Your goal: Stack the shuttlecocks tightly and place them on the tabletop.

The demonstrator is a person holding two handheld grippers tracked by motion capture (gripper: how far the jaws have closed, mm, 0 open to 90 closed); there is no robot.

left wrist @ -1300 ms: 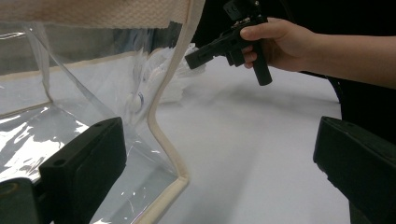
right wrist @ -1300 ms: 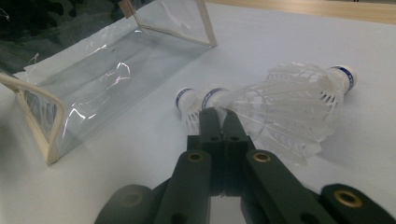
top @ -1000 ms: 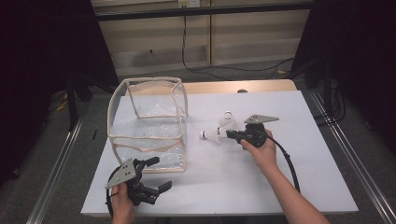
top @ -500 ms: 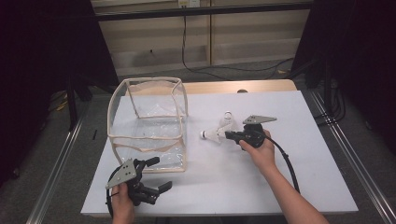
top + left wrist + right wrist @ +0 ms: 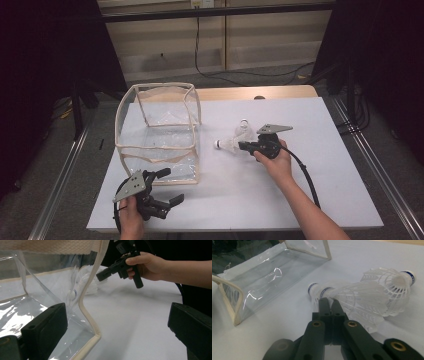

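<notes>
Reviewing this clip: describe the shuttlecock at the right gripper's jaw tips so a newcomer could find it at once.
Start at the clear bag with cream edging on the white table; just to its right lie white shuttlecocks. The one meant lies on its side, cork toward the bag, at the tips of the right gripper, whose jaws are closed. Unlike the neighbour farther off, with its cork pointing away, it touches those jaw tips.

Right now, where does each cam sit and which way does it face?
High view: above the table's near side, looking forward and down; both forearms, left gripper, right gripper.
Left gripper view: on the left gripper, facing bag and the right hand.
Right gripper view: on the right gripper, shut at shuttlecocks.
Shared: bag, table.
</notes>
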